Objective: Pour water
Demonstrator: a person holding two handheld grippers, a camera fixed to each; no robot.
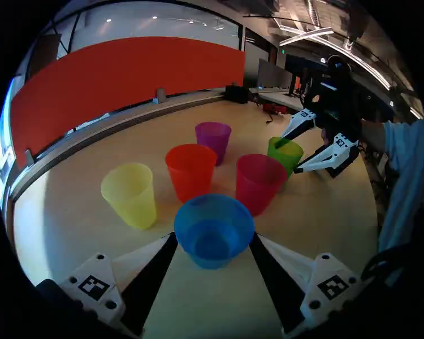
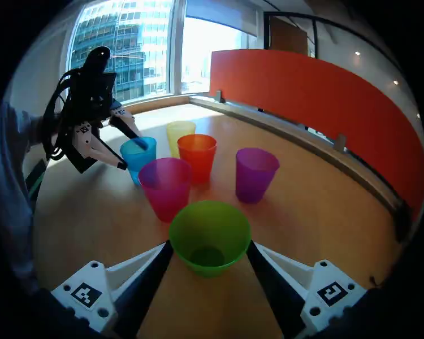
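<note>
1. While the left hand-held gripper (image 1: 212, 237) is gripping the blue cup (image 1: 213, 225) upright, the right hand-held gripper (image 2: 209, 244) is gripping the green cup (image 2: 210, 230).
2. The pink cup (image 1: 259, 182) is standing between them on the table (image 1: 70, 226).

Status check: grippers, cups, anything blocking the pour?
Left gripper shut on blue cup. Right gripper shut on green cup. Pink cup stands between them, close; water level unclear.
</note>
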